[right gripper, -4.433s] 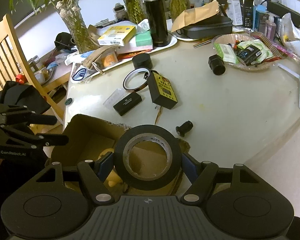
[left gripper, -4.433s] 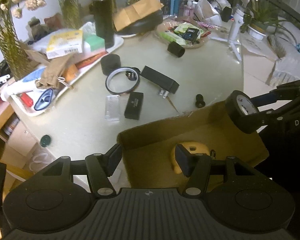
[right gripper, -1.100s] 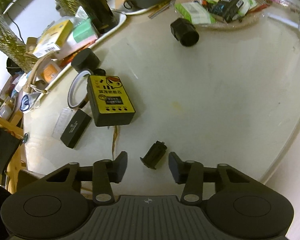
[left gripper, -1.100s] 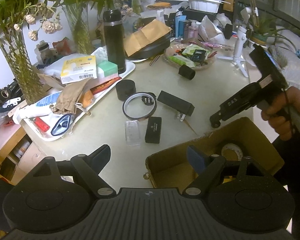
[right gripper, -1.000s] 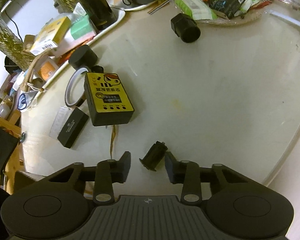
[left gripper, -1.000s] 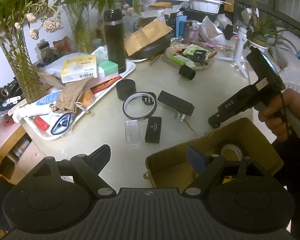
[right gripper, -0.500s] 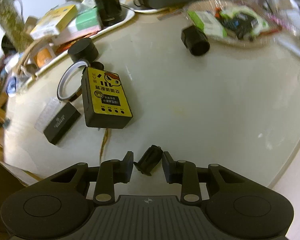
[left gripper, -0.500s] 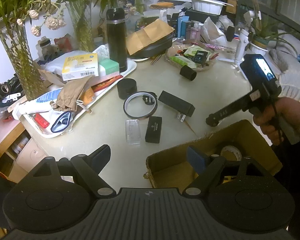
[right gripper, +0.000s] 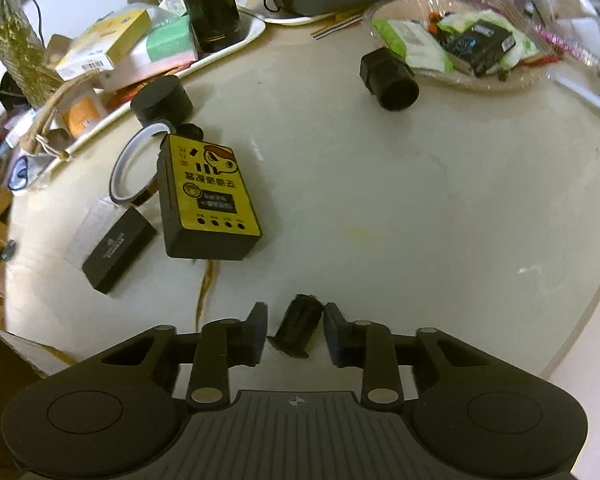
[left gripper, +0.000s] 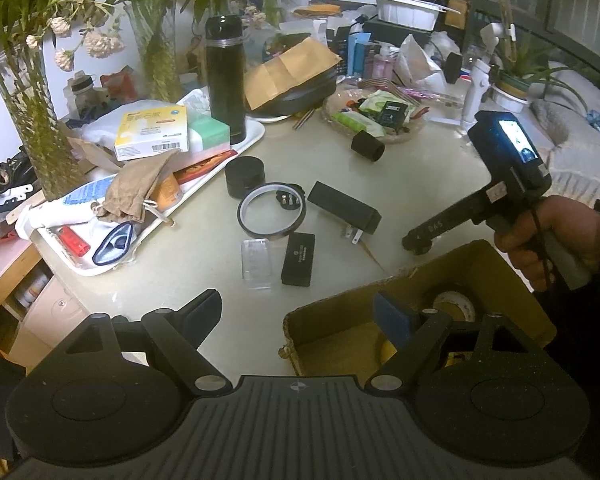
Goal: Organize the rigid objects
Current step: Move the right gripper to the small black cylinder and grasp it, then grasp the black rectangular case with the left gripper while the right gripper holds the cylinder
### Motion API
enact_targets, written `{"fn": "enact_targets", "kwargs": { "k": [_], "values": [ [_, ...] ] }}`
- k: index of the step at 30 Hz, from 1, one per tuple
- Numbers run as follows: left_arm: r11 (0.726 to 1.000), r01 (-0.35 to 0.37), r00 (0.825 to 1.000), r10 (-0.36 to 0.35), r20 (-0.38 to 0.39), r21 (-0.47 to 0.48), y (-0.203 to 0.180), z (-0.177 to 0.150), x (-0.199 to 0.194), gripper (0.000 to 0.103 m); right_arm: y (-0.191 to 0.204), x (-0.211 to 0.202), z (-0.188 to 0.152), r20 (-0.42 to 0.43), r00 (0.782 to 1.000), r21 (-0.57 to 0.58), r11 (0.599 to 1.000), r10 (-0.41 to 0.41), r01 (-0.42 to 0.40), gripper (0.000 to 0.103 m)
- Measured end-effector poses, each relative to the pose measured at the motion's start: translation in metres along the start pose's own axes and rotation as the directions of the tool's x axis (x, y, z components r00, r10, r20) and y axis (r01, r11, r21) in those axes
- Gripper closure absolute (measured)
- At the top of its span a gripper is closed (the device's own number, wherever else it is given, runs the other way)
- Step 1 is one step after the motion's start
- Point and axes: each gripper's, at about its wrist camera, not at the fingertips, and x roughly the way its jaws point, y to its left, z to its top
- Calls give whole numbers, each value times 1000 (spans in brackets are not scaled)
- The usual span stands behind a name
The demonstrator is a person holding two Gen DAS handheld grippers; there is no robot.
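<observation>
Cream table (right gripper: 440, 208), cluttered. White tray (left gripper: 204, 184) at 10 o'clock holds flask (left gripper: 225, 80), yellow box (left gripper: 152, 132), pouch (left gripper: 136, 188). Cardboard box (left gripper: 340, 332) at 5 o'clock in the left view holds a tape roll (left gripper: 454, 306); 4.4 s ago that roll was in the right gripper above the box. Bowl (right gripper: 460, 76) at 1 o'clock holds packets. Left gripper (left gripper: 300, 312) spread wide, empty, straddling the box corner. Right gripper (right gripper: 296, 330) has just been closing, jaws now clenched on a small black plug (right gripper: 298, 326) at 6 o'clock, on the table's near edge, below the charger (right gripper: 208, 200).
</observation>
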Motion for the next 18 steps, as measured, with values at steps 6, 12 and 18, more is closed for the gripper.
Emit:
{"fn": "enact_targets", "kwargs": {
  "k": [6, 12, 18],
  "values": [
    [1000, 7, 1000, -7, -13, -9, 4, 2, 8, 20, 12, -1, -4, 1, 997, -106, 991, -83, 83, 82],
    [999, 16, 999, -17, -29, -43, 12, 5, 20, 20, 9, -17, -7, 41, 997, -116, 991, -67, 71, 83],
    [998, 29, 999, -31, -35, -48, 16, 12, 35, 20, 4, -42, -10, 92, 995, -106, 994, -23, 33, 83]
  ]
}}
